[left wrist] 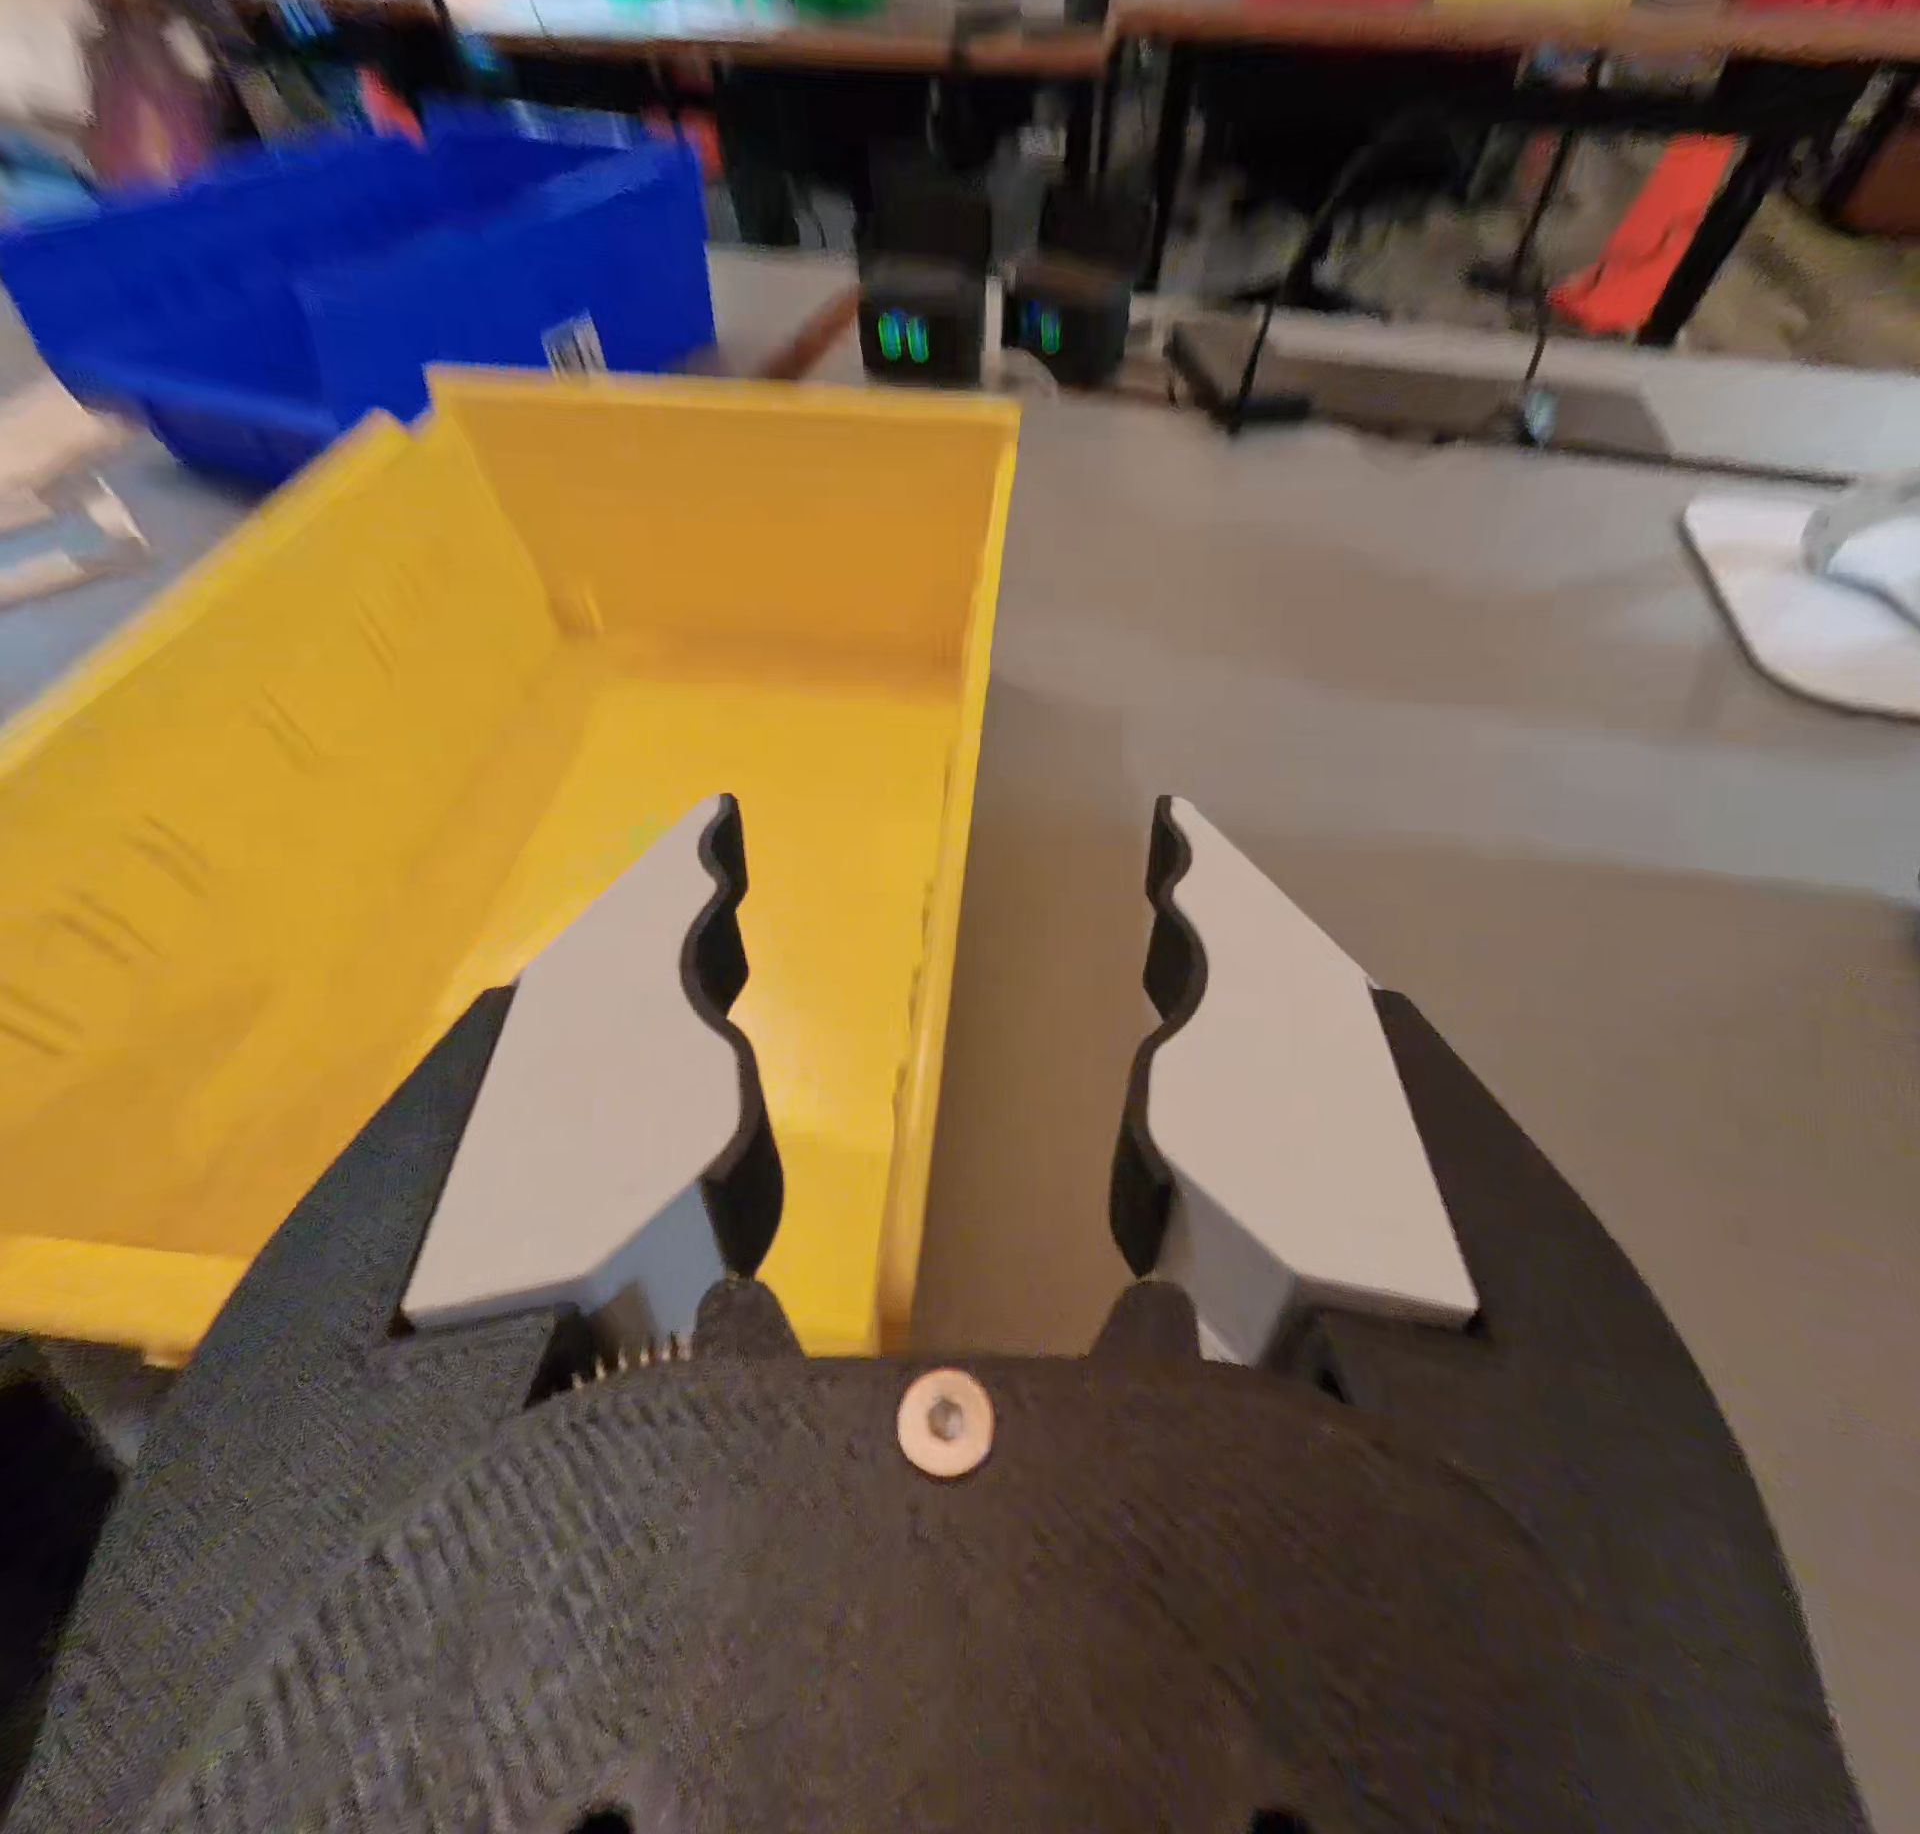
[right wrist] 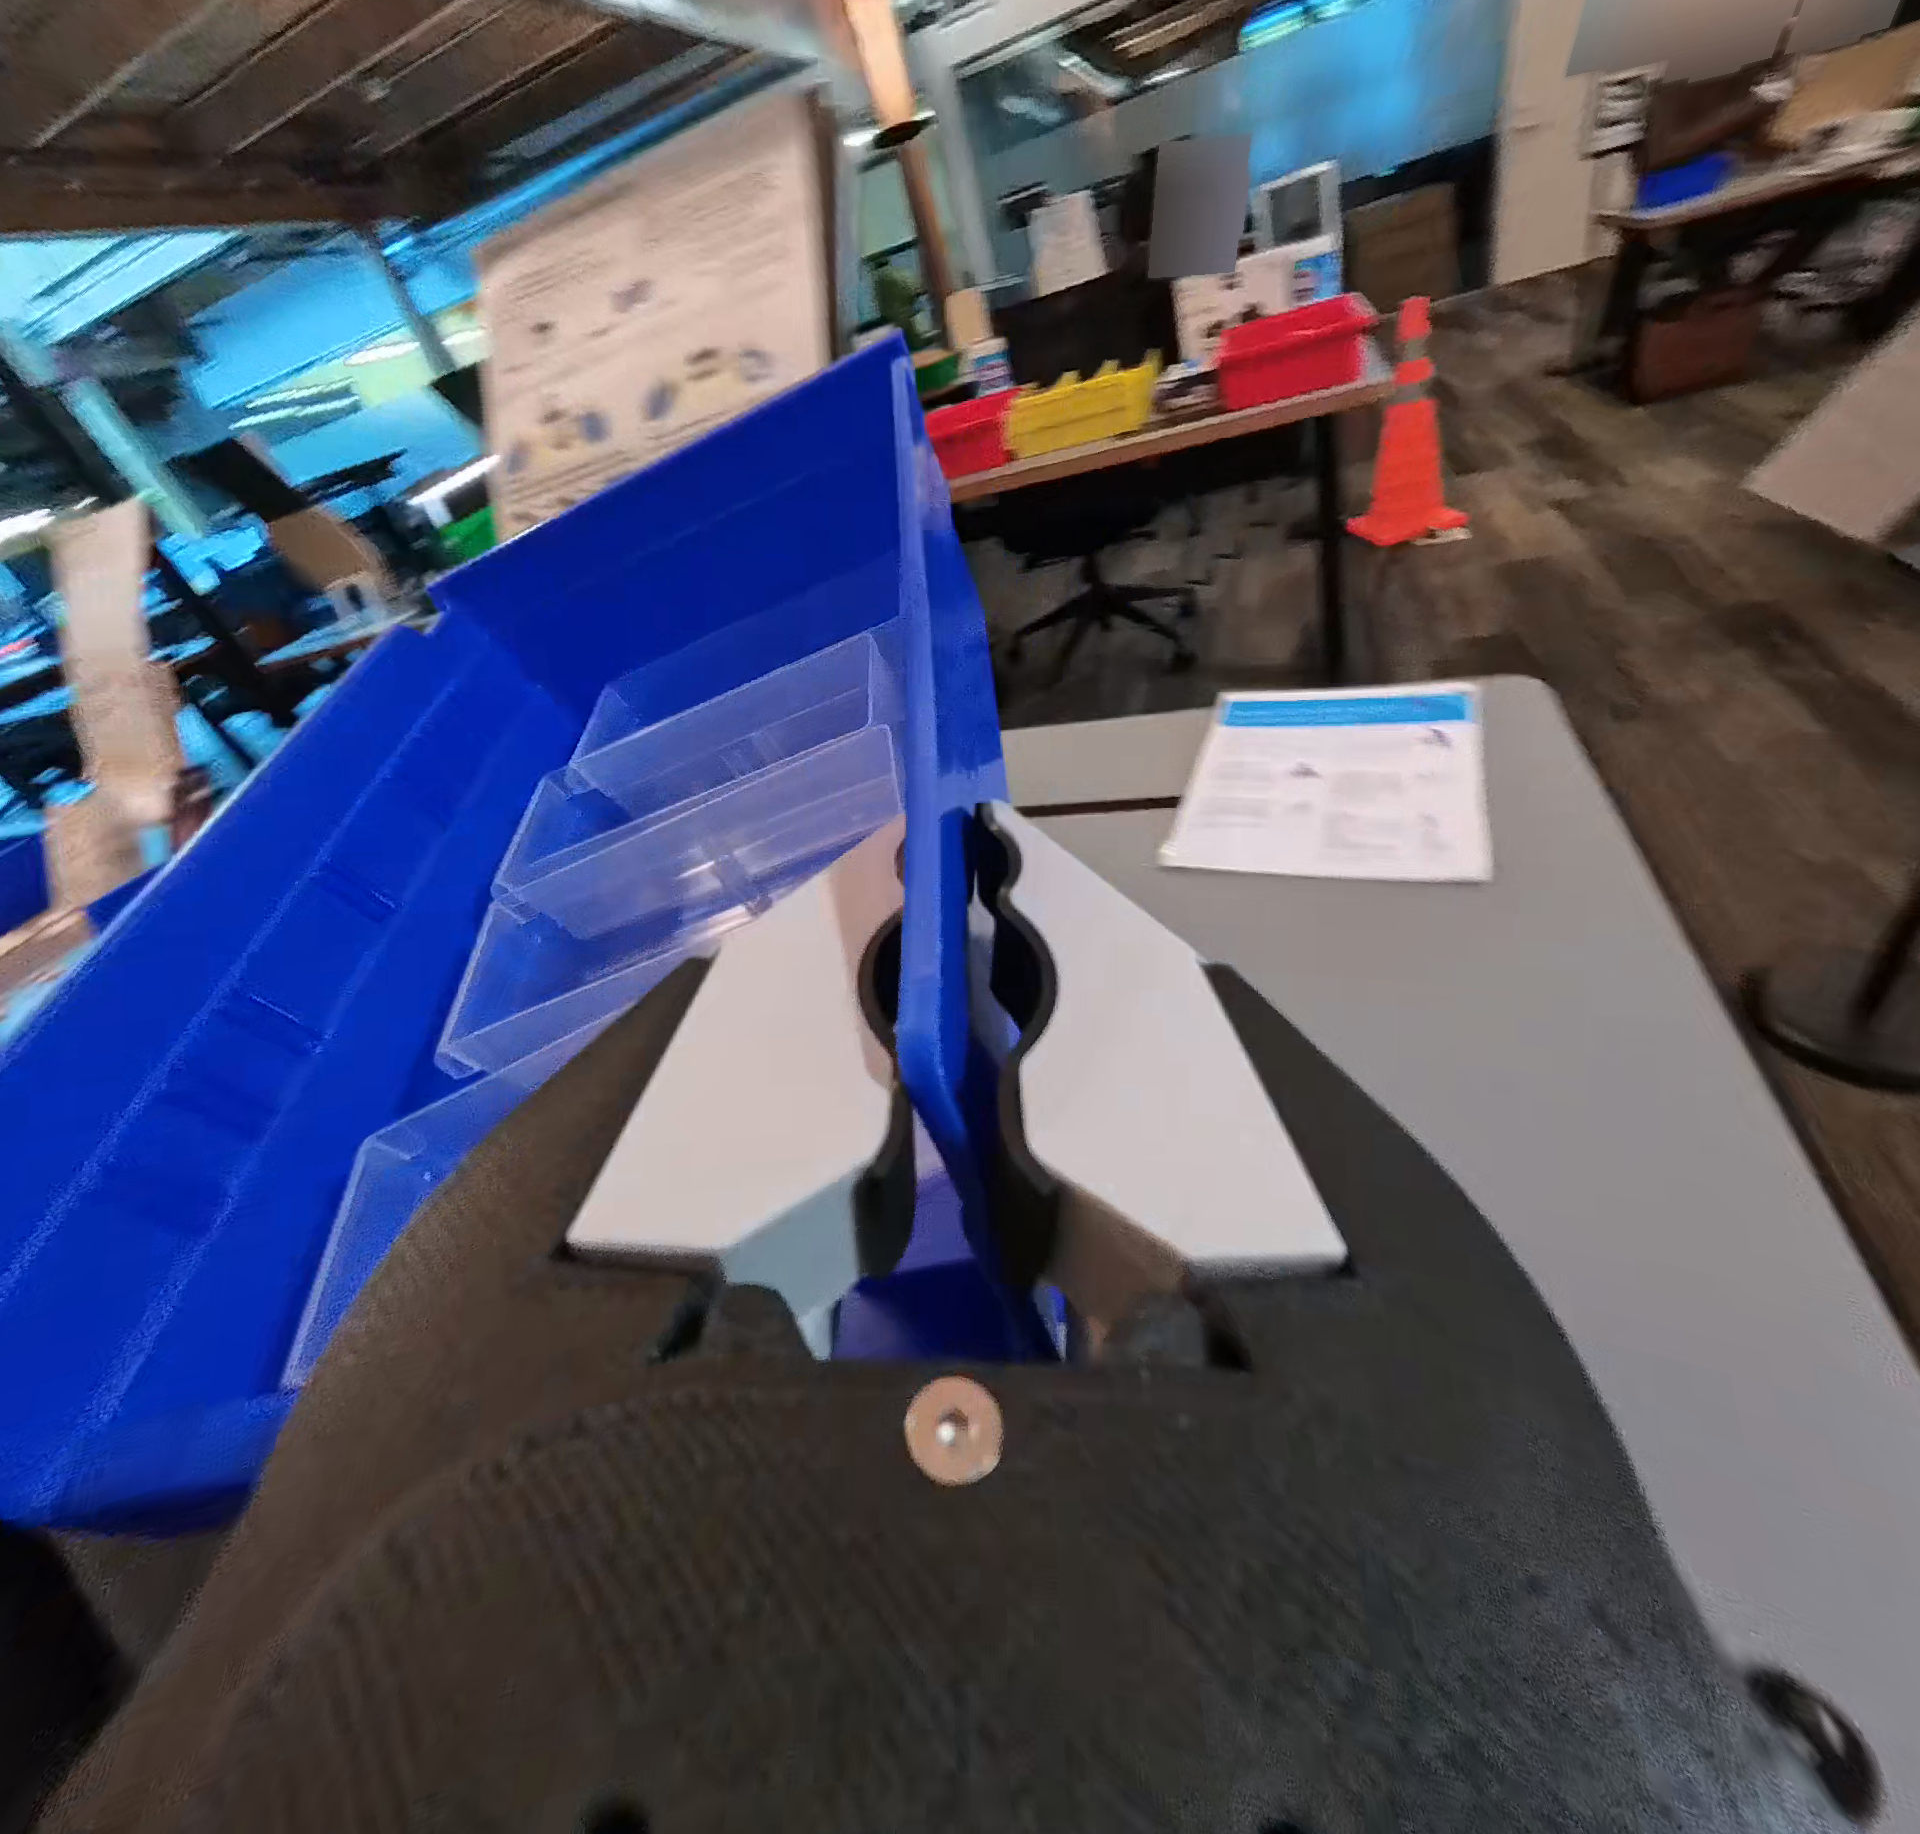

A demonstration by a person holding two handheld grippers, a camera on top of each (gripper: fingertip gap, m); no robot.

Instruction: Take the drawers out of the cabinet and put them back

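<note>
Right claw (right wrist: 940, 839) clamped on thin side wall of tilted blue plastic drawer bin (right wrist: 312, 1005), light, stiff, probably slippery, loose clear trays (right wrist: 707, 828) inside; left claw (left wrist: 948, 818) apart over yellow plastic drawer (left wrist: 416, 745) on grey tabletop (left wrist: 1403, 745)

Two wrist cameras, each looking forward along its own claw over a grey table (left wrist: 1351, 745).

The left view sits low and close above the left claw (left wrist: 945, 818), tilted down at a yellow drawer (left wrist: 727, 558), the room's benches beyond. The right view rides tight behind the right claw (right wrist: 940, 828), angled upward toward ceiling and far tables. Both views share the blue bin (left wrist: 364, 267) (right wrist: 312, 953) and the table.
</note>
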